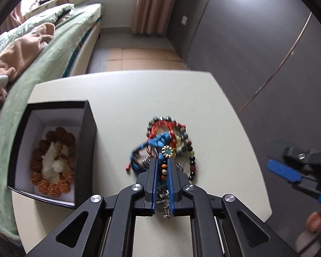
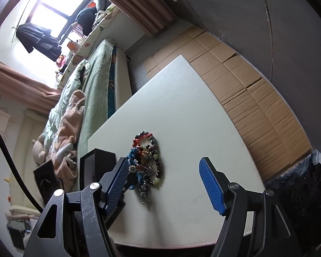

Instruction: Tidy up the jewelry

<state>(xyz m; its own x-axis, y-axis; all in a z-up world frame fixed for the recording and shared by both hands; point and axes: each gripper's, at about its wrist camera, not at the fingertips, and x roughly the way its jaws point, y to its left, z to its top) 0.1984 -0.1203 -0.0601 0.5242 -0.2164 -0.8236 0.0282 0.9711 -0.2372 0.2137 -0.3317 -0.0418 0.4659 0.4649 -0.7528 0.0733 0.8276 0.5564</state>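
Note:
A tangled pile of jewelry [image 1: 171,141] lies mid-table: dark bead bracelets, red cord, a silver chain. My left gripper [image 1: 163,163] is shut on a blue cord bracelet [image 1: 158,142] with a flower charm and small beads, at the near edge of the pile. A black box [image 1: 60,150] with a white lining stands to the left and holds brown bead bracelets and a white piece. My right gripper [image 2: 163,169] is open and empty, above the table right of the pile [image 2: 147,162]; it also shows in the left wrist view [image 1: 284,171].
The white table [image 1: 214,117] has its right edge near a dark wardrobe wall [image 1: 256,42]. A bed with green bedding [image 1: 42,53] runs along the left. Cardboard sheets [image 2: 246,85] cover the floor beyond the table.

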